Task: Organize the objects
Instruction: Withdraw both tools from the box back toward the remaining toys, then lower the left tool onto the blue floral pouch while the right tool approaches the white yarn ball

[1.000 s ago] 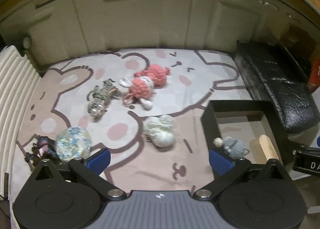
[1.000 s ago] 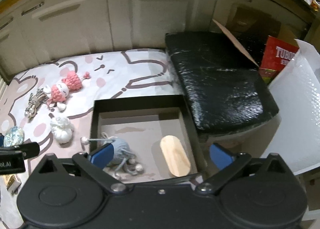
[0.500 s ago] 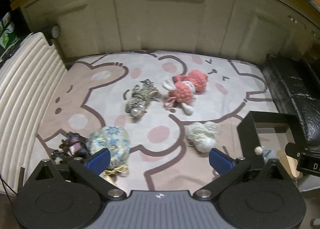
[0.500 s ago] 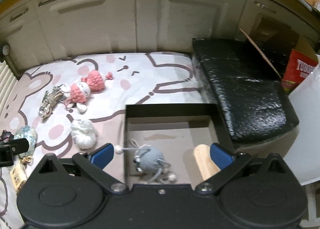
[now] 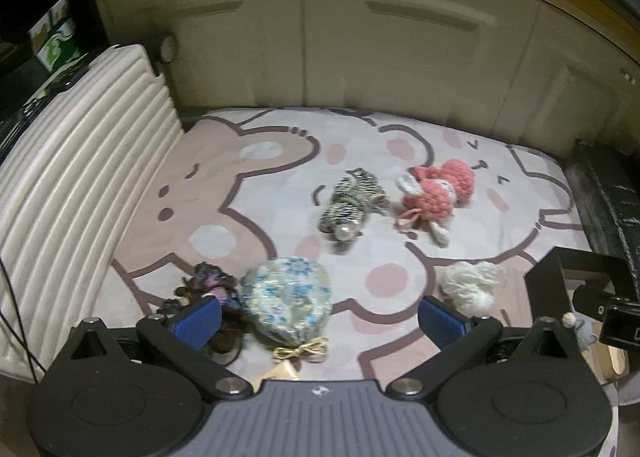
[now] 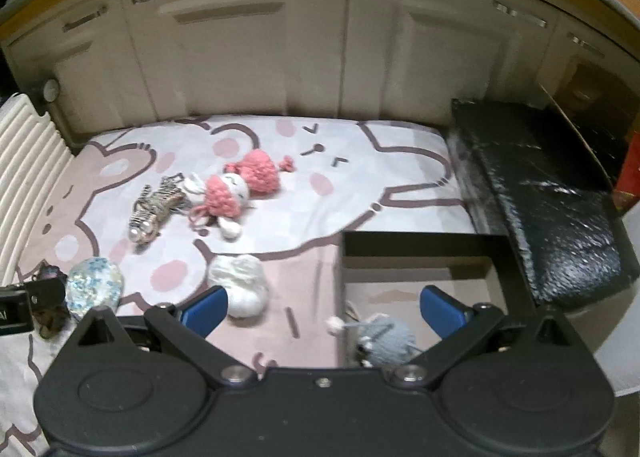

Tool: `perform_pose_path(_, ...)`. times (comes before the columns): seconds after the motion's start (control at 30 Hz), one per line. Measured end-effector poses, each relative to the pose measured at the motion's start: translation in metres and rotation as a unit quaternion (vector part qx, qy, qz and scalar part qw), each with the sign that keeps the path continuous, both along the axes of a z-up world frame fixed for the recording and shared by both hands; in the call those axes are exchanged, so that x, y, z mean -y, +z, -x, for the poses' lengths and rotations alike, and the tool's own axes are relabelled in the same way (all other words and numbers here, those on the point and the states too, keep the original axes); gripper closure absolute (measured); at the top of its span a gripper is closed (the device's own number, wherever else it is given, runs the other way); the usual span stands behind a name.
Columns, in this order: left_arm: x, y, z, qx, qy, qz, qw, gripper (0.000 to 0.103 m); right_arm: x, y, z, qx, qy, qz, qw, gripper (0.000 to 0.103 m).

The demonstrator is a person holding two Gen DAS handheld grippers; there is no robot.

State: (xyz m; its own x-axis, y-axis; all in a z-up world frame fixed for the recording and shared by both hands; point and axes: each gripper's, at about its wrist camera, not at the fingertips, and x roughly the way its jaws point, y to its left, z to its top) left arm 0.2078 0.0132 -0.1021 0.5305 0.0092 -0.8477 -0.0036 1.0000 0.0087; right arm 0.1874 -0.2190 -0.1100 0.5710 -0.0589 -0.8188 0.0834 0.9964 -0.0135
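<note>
Several soft toys lie on a bunny-print mat. A blue floral pouch and a dark purple knitted toy sit just ahead of my open, empty left gripper. A striped toy, a pink bunny doll and a white yarn ball lie farther off. My right gripper is open and empty, above the mat beside the black box. A grey knitted mouse lies in the box.
Cream cabinet doors close off the back. A ribbed white cushion lines the left. A black padded block lies right of the box. A wooden piece lies in the box.
Both grippers have swung left. The left one now faces the floral pouch, and the box has slid to its right edge. The right one has moved from over the box toward the mat.
</note>
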Motion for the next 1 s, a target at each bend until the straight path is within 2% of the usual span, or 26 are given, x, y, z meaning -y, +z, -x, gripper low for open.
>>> perform_pose_path(0.33,-0.03,-0.006,0.0,0.001,0.021,-0.01,0.9997,0.0,-0.024,-0.001,-0.007,0.016,0.022,-0.006,1.0,0.0)
perform_pose_path(0.63,-0.041,-0.019,-0.01,-0.018,0.027,-0.018,0.9993,0.0,-0.036,-0.007,-0.017,0.03,0.037,0.005,0.999,0.0)
perform_pose_path(0.77,-0.039,-0.023,-0.018,-0.023,0.023,-0.001,0.9995,0.0,-0.034,-0.01,-0.024,0.038,0.035,-0.017,0.999,0.0)
perform_pose_path(0.83,-0.039,-0.025,-0.023,-0.023,0.018,0.021,0.9994,0.0,-0.033,-0.012,-0.028,0.036,0.032,-0.032,0.998,0.0)
perform_pose_path(1.0,-0.035,-0.035,-0.034,-0.024,0.007,0.051,0.9984,0.0,-0.032,-0.021,-0.038,0.03,0.024,-0.021,0.999,0.0)
